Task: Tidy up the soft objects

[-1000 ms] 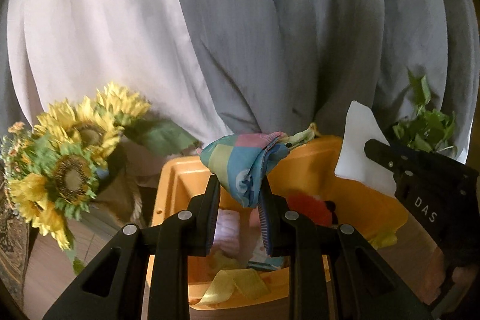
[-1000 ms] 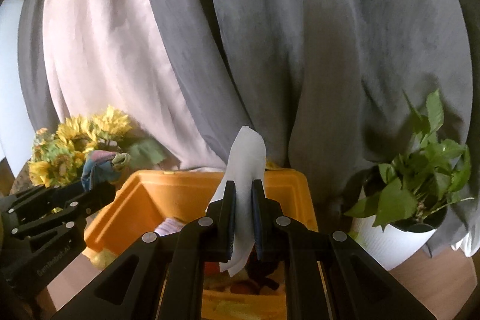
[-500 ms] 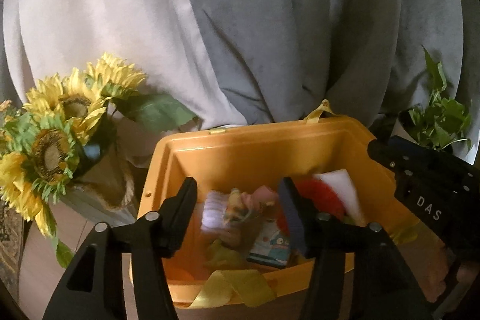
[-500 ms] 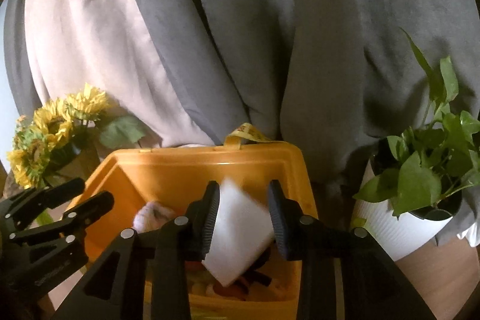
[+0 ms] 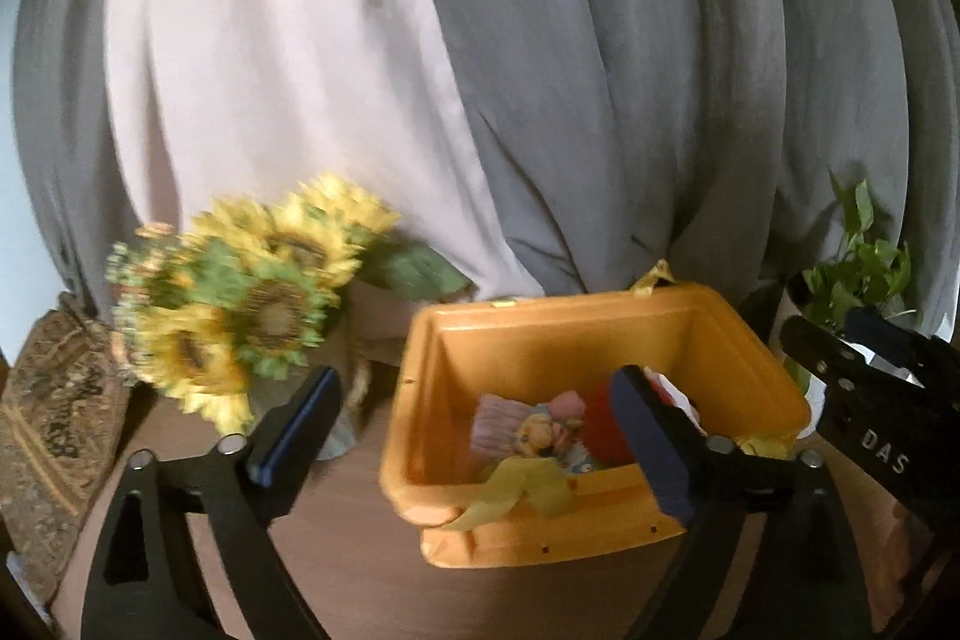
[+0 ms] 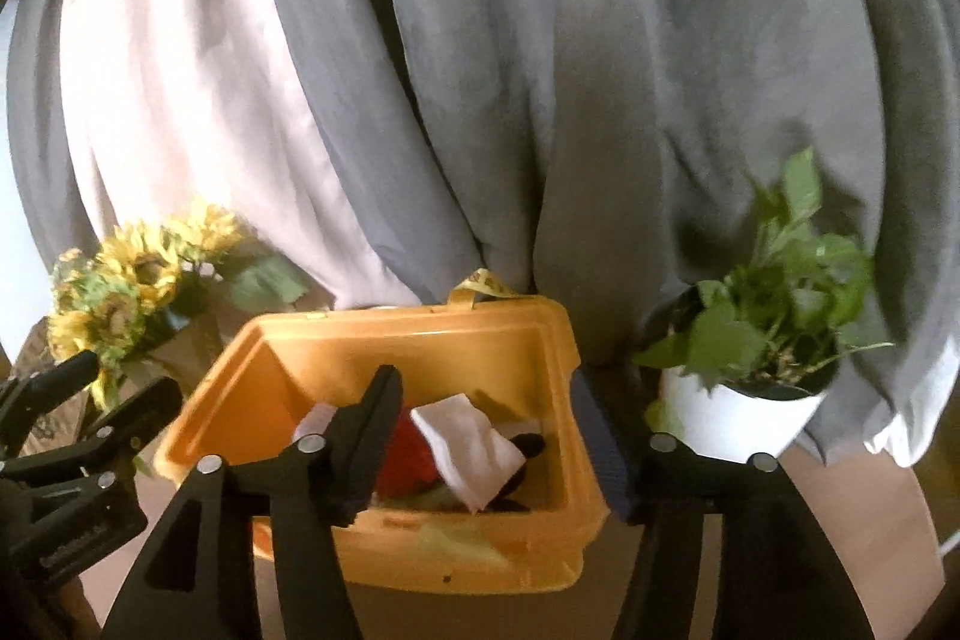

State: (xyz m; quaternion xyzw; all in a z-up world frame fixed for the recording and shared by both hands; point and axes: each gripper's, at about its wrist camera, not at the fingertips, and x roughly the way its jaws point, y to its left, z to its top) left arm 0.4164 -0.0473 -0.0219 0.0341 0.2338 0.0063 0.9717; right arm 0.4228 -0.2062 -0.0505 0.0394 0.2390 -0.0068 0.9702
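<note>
An orange plastic bin (image 5: 600, 334) (image 6: 420, 346) stands on the wooden table and holds several soft things. Among them are a pink knitted piece (image 5: 498, 415), a colourful cloth (image 5: 549, 427), a red item (image 6: 411, 451) and a white cloth (image 6: 468, 439) lying on top. My left gripper (image 5: 480, 427) hangs in front of the bin, its jaws opening wide with nothing held. My right gripper (image 6: 486, 427) hovers over the bin's near rim, jaws opening, the white cloth lying loose beyond them. Each gripper shows at the edge of the other's view.
A sunflower bouquet (image 5: 252, 304) (image 6: 132, 292) stands left of the bin. A potted green plant in a white pot (image 6: 756, 388) (image 5: 858, 268) stands to the right. Grey and pale curtains (image 6: 540, 70) hang close behind. A patterned object (image 5: 54, 430) lies at far left.
Both grippers let go: the colourful cloth and the white cloth dropped into the bin. Both jaws spread apart and both hands drew back from the bin.
</note>
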